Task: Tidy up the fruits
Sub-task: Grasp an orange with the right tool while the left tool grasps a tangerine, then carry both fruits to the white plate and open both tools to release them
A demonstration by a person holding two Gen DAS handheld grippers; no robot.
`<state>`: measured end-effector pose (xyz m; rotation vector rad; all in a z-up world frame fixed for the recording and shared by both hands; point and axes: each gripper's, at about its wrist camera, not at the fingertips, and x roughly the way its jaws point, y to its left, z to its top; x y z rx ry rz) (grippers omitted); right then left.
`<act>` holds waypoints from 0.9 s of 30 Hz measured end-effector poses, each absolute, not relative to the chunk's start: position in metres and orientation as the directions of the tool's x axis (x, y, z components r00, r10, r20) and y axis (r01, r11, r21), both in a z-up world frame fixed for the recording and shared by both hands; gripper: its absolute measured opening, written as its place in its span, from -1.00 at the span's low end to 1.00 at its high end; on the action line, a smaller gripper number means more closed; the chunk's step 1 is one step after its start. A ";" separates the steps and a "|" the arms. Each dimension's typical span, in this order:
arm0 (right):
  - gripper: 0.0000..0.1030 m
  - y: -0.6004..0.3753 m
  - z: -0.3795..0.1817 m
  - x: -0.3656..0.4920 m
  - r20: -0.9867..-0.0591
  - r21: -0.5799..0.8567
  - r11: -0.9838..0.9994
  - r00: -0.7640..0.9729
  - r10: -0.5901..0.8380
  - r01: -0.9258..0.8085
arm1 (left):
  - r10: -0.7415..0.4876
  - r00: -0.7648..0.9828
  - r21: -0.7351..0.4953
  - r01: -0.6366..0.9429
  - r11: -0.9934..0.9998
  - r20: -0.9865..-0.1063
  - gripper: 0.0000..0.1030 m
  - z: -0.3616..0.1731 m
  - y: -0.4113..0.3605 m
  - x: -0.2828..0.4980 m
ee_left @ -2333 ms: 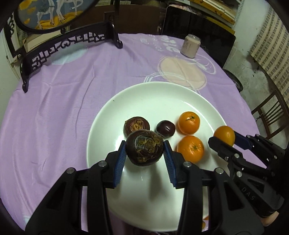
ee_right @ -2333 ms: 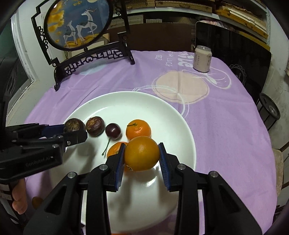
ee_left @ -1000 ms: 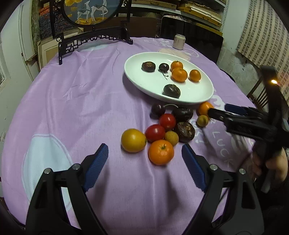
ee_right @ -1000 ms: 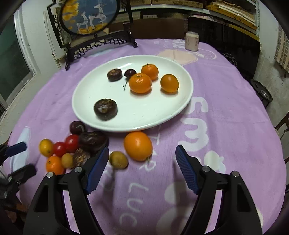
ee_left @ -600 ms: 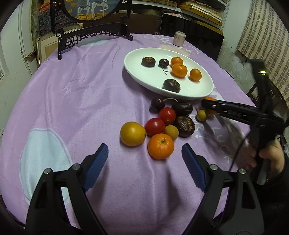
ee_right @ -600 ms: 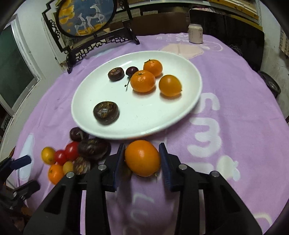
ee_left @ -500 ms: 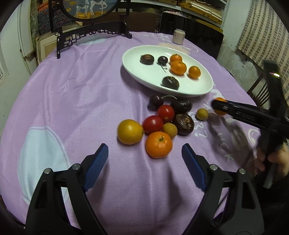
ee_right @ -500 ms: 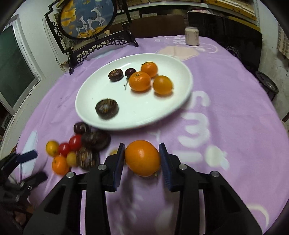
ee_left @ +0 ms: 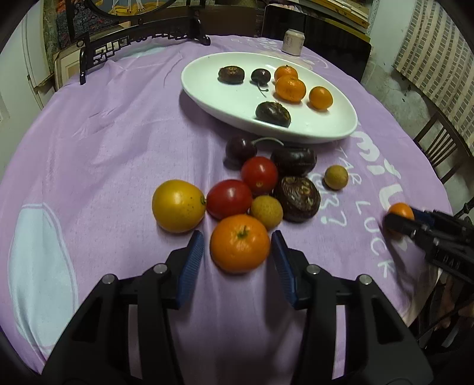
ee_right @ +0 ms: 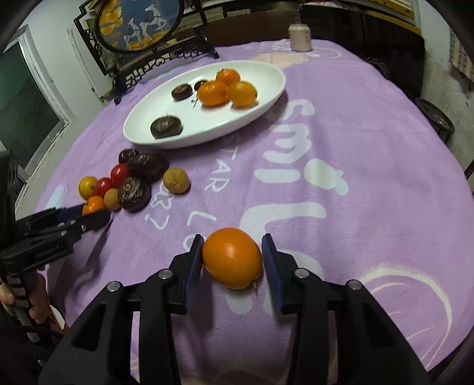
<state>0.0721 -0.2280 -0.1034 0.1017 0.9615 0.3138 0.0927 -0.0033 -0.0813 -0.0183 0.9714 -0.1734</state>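
Note:
My left gripper (ee_left: pixel 237 245) reaches into a pile of fruit on the purple cloth, its jaws closing around an orange tangerine (ee_left: pixel 240 242). A thin gap still shows at the left pad (ee_left: pixel 192 248). From the right wrist view, the left gripper (ee_right: pixel 89 214) reaches the tangerine (ee_right: pixel 93 204) from the left. My right gripper (ee_right: pixel 232 260) holds a smooth orange (ee_right: pixel 232 260) low over the cloth. Both pads touch it while the jaws start opening. The left wrist view shows this right gripper (ee_left: pixel 400 219) and orange (ee_left: pixel 400 211) at far right. The white plate (ee_left: pixel 237 97) carries several fruits.
Beside the tangerine lie a yellow fruit (ee_left: pixel 178 205), two red tomatoes (ee_left: pixel 229 199), dark fruits (ee_left: pixel 297 198) and a small tan fruit (ee_left: pixel 335 177). A can (ee_left: pixel 292 41) and a dark carved screen stand (ee_right: pixel 139 23) are at the back. A chair (ee_left: pixel 444 148) stands beyond the table's right edge.
The left gripper dropped toward the pile and its wide jaws narrowed around the tangerine. The right gripper shut on the orange beside the plate and carried it out over the printed cloth.

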 end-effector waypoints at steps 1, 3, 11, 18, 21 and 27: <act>-0.20 -0.226 -0.104 0.070 -0.790 0.207 0.953 0.537 0.296 -0.222 | -0.147 0.554 -0.083 0.138 0.987 -0.820 -0.20 -0.081 -0.004 0.093; -0.20 -0.224 -0.103 0.070 -0.793 0.186 0.955 0.540 0.284 -0.229 | -0.144 0.556 -0.078 0.141 0.987 -0.819 -0.26 -0.080 -0.006 0.092; -0.27 -0.222 -0.098 0.066 -0.789 0.177 0.957 0.549 0.277 -0.228 | -0.162 0.574 -0.091 0.150 0.984 -0.803 -0.29 -0.068 0.001 0.080; -0.27 -0.209 -0.083 0.069 -0.769 0.174 0.950 0.567 0.295 -0.258 | -0.186 0.602 -0.113 0.157 0.981 -0.776 -0.29 -0.049 0.006 0.073; -0.27 -0.204 -0.077 0.072 -0.760 0.180 0.946 0.572 0.308 -0.270 | -0.194 0.600 -0.116 0.167 0.979 -0.776 -0.29 -0.046 0.004 0.075; -0.27 -0.194 -0.063 0.092 -0.748 0.185 0.936 0.576 0.331 -0.298 | -0.214 0.584 -0.134 0.177 0.975 -0.783 -0.29 -0.032 0.002 0.097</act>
